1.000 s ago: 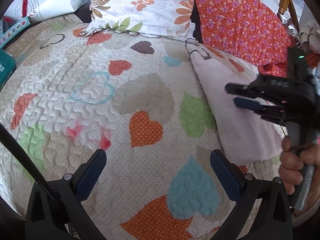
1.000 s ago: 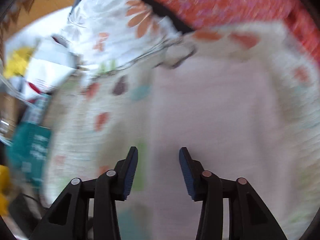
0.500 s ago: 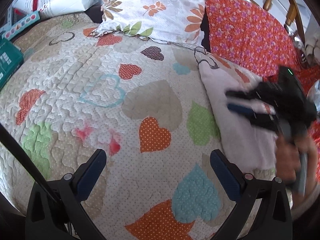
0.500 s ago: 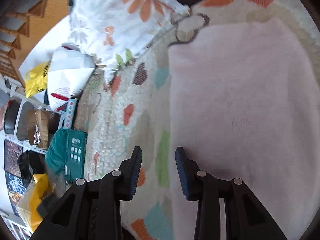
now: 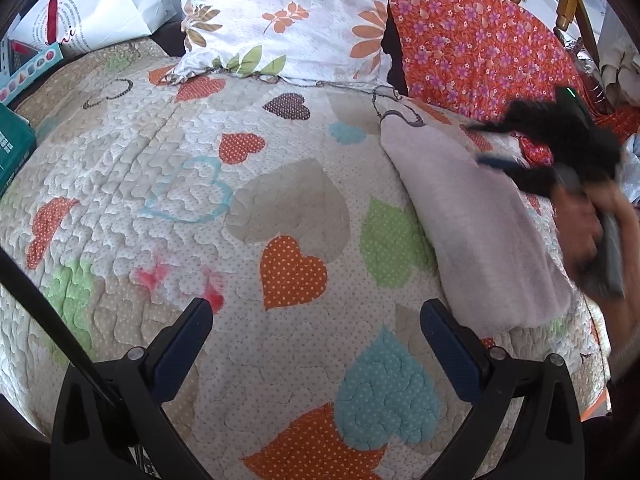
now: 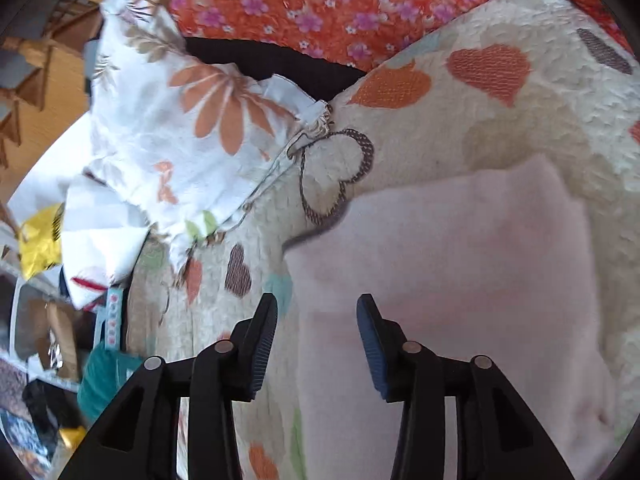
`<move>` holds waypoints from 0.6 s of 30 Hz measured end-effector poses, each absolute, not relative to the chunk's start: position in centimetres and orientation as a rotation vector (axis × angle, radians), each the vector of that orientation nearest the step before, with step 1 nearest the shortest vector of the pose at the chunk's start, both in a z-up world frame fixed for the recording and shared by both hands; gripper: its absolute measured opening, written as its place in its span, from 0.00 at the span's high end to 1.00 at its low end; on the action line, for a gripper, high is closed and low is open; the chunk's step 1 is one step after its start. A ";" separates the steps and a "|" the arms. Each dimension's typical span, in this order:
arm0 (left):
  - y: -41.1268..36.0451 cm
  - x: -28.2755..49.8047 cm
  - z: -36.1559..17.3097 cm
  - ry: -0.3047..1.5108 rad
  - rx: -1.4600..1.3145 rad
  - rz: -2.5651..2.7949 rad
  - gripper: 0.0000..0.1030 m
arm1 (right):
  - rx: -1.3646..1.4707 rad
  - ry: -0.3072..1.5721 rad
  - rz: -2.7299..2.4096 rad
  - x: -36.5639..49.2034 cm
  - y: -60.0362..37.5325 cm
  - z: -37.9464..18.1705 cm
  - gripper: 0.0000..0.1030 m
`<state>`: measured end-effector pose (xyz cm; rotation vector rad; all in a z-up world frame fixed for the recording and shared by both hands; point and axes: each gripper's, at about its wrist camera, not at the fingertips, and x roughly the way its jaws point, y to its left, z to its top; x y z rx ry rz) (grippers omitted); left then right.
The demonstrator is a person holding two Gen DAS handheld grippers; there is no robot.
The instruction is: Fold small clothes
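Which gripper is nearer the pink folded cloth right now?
Right. The right gripper hangs over the pink cloth's left edge; the left gripper sits open over the quilt, beside it.

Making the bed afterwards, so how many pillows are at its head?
2. The white floral pillow lies at the middle of the head of the heart quilt; the orange floral pillow sits to its right. Others may lie out of view.

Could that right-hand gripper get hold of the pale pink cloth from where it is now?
Probably yes. The right gripper hangs just over the pink cloth with its jaws open and nothing between them. The cloth lies flat on the quilt, uncovered.
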<state>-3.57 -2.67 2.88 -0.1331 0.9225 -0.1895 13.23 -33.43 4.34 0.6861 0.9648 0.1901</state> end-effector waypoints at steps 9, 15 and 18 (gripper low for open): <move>-2.7 -5.3 4.5 0.740 -0.011 -0.002 0.00 | 0.689 0.970 -0.001 3.7 -40.6 3.0 0.56; -2.5 -7.9 7.0 0.602 0.015 0.025 0.00 | 0.368 0.936 -0.093 -2.6 -37.5 6.2 0.48; -2.8 -9.2 8.2 0.554 -0.004 -0.017 0.00 | 0.285 0.919 -0.098 -5.4 -36.0 6.3 0.45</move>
